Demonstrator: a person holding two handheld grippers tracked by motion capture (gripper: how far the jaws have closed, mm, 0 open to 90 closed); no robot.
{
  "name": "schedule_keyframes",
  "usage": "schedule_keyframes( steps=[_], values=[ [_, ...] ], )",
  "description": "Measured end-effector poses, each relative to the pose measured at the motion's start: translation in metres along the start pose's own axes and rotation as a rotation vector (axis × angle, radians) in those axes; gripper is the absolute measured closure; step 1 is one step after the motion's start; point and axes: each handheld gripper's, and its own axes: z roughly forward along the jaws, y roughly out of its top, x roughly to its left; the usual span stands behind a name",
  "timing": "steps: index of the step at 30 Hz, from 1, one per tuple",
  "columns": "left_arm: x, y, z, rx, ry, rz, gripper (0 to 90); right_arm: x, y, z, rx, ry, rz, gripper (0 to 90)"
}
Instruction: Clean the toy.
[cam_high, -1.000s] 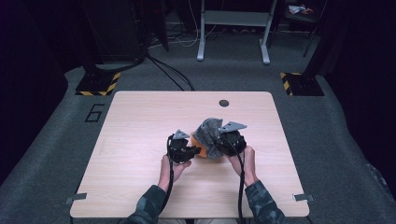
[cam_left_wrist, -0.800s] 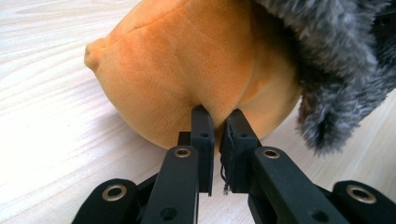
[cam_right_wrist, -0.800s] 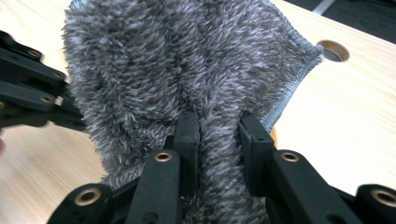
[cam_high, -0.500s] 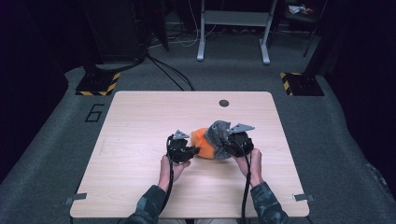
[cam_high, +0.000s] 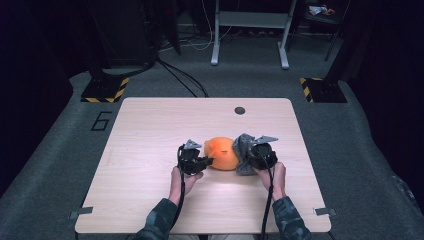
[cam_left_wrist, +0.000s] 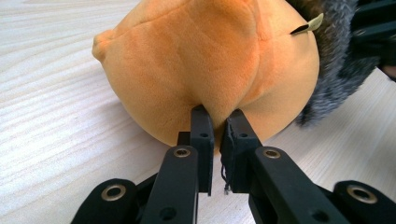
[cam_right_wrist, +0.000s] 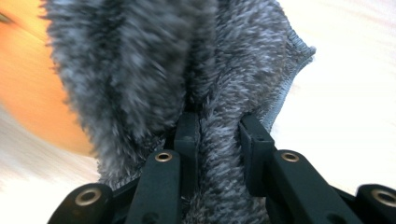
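Left gripper (cam_left_wrist: 215, 122): jaws nearly closed, pinching a fold of the orange plush toy (cam_left_wrist: 210, 60); the toy bulges straight ahead of the tips and rests on the wooden table (cam_left_wrist: 51, 116). Right gripper (cam_right_wrist: 219, 128): jaws clamped on the grey fuzzy cloth (cam_right_wrist: 154, 65), whose pile spills over both fingers. Cloth sits against the toy's far side, toy between the two grippers.

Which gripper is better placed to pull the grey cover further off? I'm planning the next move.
Probably the right gripper: its jaws are clamped on the grey fuzzy cover. The left gripper pinches the orange plush, steadying it on the table.
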Motion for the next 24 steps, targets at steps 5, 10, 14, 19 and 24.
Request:
schedule_keyframes(
  steps=[5, 10, 14, 19, 24],
  values=[
    [0.0, 0.0, 0.0, -0.004, 0.007, -0.002, 83.9, -0.003, -0.007, 0.018, 0.076, -0.033, -0.011, 72.3],
    [0.002, -0.002, 0.0, -0.012, 0.006, -0.017, 83.9, -0.011, -0.013, 0.027, 0.099, 0.003, 0.034, 72.1],
    [0.0, -0.002, 0.001, -0.008, 0.003, -0.002, 83.8, -0.016, -0.009, 0.007, 0.053, -0.016, 0.046, 72.4],
    [-0.002, -0.002, 0.002, -0.01, 0.006, 0.005, 83.7, -0.011, 0.008, -0.025, -0.038, -0.001, 0.019, 72.3],
    [-0.003, -0.001, 0.002, -0.01, 0.009, 0.006, 83.7, 0.015, 0.03, -0.042, -0.093, 0.042, -0.063, 72.3]
  ],
)
